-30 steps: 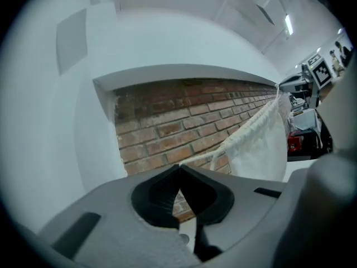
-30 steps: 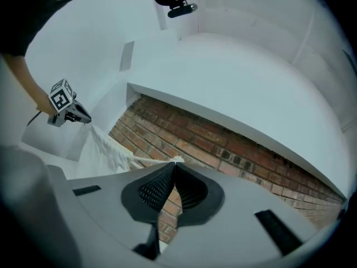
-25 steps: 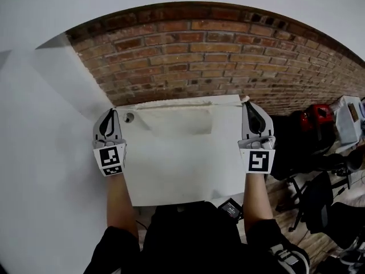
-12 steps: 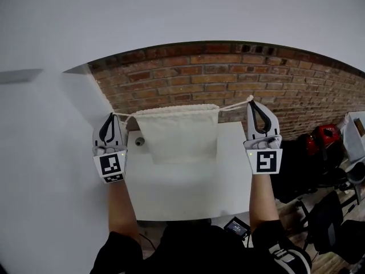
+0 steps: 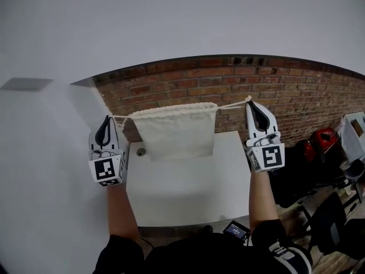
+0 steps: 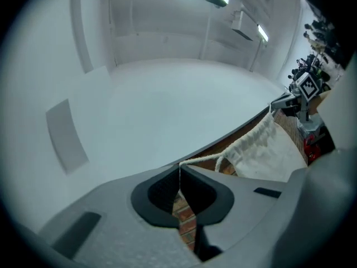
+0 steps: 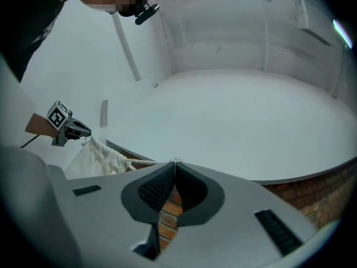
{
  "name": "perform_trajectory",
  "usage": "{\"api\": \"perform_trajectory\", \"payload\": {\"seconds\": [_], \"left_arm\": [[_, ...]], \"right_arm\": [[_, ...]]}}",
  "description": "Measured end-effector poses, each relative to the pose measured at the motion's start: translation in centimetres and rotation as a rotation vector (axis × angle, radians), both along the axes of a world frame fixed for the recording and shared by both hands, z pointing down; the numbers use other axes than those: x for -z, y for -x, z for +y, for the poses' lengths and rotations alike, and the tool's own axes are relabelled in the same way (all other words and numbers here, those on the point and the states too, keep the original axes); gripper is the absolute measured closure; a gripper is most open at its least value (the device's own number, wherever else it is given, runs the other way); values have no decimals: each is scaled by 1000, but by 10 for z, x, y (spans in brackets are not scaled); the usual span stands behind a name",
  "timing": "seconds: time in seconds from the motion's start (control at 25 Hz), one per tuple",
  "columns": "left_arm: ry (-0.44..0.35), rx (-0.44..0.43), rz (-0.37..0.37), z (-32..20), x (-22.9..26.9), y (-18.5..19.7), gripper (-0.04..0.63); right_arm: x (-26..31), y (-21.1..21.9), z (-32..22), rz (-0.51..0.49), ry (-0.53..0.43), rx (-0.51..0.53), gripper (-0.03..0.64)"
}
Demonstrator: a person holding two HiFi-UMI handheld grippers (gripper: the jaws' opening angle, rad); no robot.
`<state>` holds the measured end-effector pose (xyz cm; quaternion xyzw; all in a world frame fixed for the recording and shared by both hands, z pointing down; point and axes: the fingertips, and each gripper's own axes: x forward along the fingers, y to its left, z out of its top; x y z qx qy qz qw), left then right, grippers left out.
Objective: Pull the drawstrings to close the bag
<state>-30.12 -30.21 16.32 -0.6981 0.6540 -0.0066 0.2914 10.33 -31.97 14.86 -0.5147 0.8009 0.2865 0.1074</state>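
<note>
Bag (image 5: 177, 133) hangs on drawstrings (image 5: 231, 105) between left gripper (image 5: 108, 117) and right gripper (image 5: 249, 100).

I can't read any words or numbers here.

The cube on my left gripper (image 5: 106, 119) has a black and white square (image 5: 107, 170) on it. The cube on my right gripper (image 5: 250, 101) has a black and white square (image 5: 268, 157) too. Both squares are made of little blocks. They are not letters or numbers.

There is a small screen (image 5: 235, 230) by the near edge of the table (image 5: 182, 187). It is too tiny for me to read. The white box (image 5: 355, 127) at the far right is too small and blurry to read.
</note>
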Motion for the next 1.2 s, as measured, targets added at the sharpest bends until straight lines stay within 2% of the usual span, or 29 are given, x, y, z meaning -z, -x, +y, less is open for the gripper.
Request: {"api": "perform_trajectory", "payload": {"seconds": [0.12,0.44,0.88,1.2], "left_arm": [[-21,-32,35,15,2,3,576],[-8,-67,112,61,-15,33,577],[-3,-112,195,118,-36,66,577],[-11,-140,304,143,-37,75,577]], "right_arm": [[-4,1,13,-27,13,-12,606],[-11,13,66,-144,76,-18,606],[-15,24,130,-154,106,-35,607],[-9,13,146,-172,114,-1,607]]}}
